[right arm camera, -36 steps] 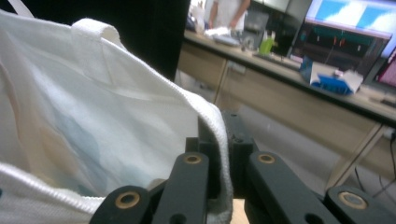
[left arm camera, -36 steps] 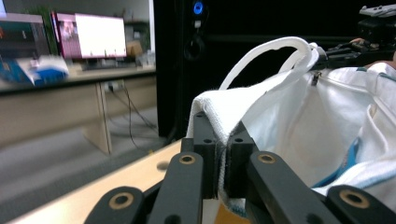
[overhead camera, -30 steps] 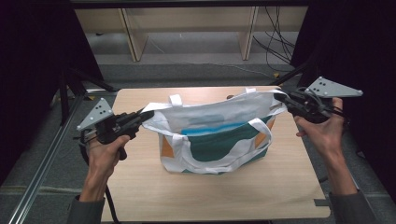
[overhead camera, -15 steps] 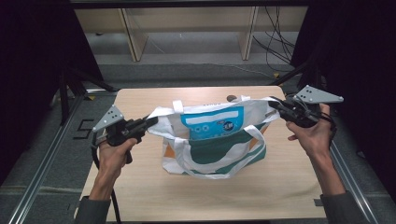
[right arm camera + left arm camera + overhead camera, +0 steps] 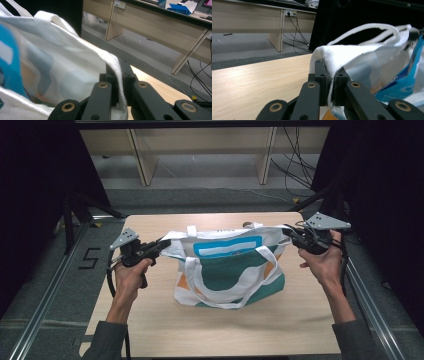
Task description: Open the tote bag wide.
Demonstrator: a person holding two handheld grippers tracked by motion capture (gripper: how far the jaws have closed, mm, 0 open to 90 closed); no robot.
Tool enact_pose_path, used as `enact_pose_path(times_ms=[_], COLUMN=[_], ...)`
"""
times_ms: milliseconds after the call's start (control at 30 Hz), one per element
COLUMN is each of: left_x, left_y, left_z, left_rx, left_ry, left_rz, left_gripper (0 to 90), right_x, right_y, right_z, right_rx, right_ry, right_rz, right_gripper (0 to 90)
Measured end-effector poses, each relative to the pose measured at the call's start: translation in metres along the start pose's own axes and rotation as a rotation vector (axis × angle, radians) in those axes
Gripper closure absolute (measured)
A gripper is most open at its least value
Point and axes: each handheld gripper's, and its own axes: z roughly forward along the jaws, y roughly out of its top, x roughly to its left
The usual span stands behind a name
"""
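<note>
A white tote bag (image 5: 227, 267) with teal, blue and orange print hangs stretched between both grippers above the wooden table (image 5: 165, 325), its bottom resting on the top. My left gripper (image 5: 164, 241) is shut on the bag's left top corner (image 5: 329, 60). My right gripper (image 5: 286, 231) is shut on the right top corner (image 5: 113, 63). The white handles (image 5: 220, 290) droop down the front of the bag. In the left gripper view the handles (image 5: 372, 26) arch above the rim.
Wooden bench legs (image 5: 142, 160) and cables (image 5: 292, 165) stand on the grey floor beyond the table. Metal rails (image 5: 45, 305) run along both sides of the table. A black number marking (image 5: 89, 257) lies on the floor at the left.
Both grippers have lifted and pulled the bag's top corners, so the bag went from lying open to standing upright with its printed front facing me. The grippers stayed shut.
</note>
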Motion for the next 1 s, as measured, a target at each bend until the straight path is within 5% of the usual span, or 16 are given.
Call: enact_pose_path(times_ms=[167,200,500,567,833,1000], left_x=[-0.001,0.0,0.003,0.003,0.006,0.007], left_y=[-0.005,-0.017,-0.044,-0.051,-0.08,-0.093], left_z=[0.001,0.002,0.006,0.01,0.023,0.029], left_rx=[0.063,0.093,0.168,0.211,0.309,0.344], left_ry=[0.015,0.006,0.012,0.025,0.026,0.013], left_rz=[0.058,0.064,0.066,0.092,0.082,0.081], left_gripper=[84.6,84.6,84.8,84.8,84.7,84.7], right_x=[0.0,0.002,0.006,0.006,0.007,0.006], right_y=[-0.001,-0.005,-0.03,-0.033,-0.051,-0.078], right_z=[-0.001,-0.001,0.005,0.008,0.013,0.016], right_rx=[0.014,0.02,0.086,0.103,0.131,0.161], right_ry=[0.002,-0.002,0.01,0.01,0.005,0.014], right_rz=[-0.03,-0.016,-0.014,-0.015,-0.02,-0.003], right_gripper=[88.4,88.4,88.3,88.3,88.3,88.3])
